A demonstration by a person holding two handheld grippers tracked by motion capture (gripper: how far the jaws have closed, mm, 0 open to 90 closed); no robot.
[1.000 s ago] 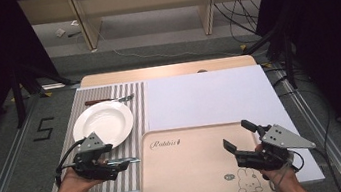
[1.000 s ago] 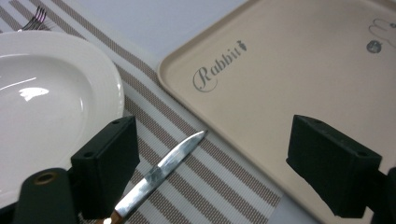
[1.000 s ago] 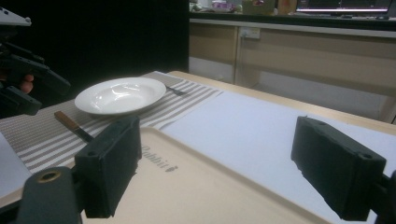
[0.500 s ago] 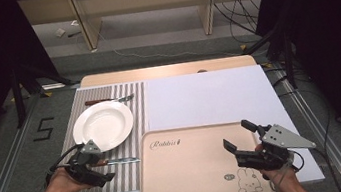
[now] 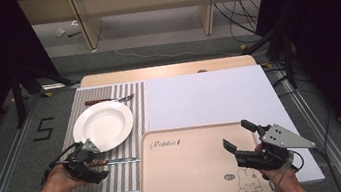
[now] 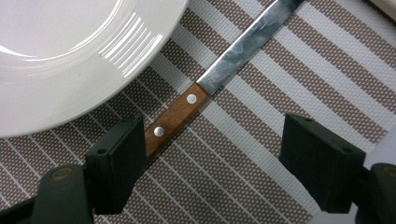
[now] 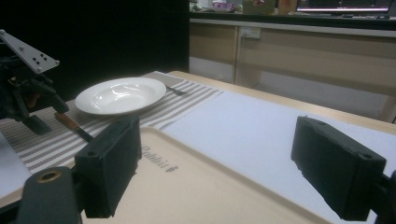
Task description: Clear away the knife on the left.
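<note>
- The left gripper (image 6: 212, 172) hangs spread wide over the wooden-handled steel table knife (image 6: 219, 77) — a pick-up looks at hand.
- Next it needs to centre on the handle, lower and close.
- The knife lies flat on the brown-striped woven placemat (image 6: 280, 107), just beside the white round plate (image 6: 70, 51).
- The right gripper (image 5: 245, 138) hovers released over the beige rabbit-print tray (image 5: 189, 174).

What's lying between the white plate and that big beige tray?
A wooden-handled knife lies on the striped placemat between the white plate and beige tray, seen in the high view.
</note>
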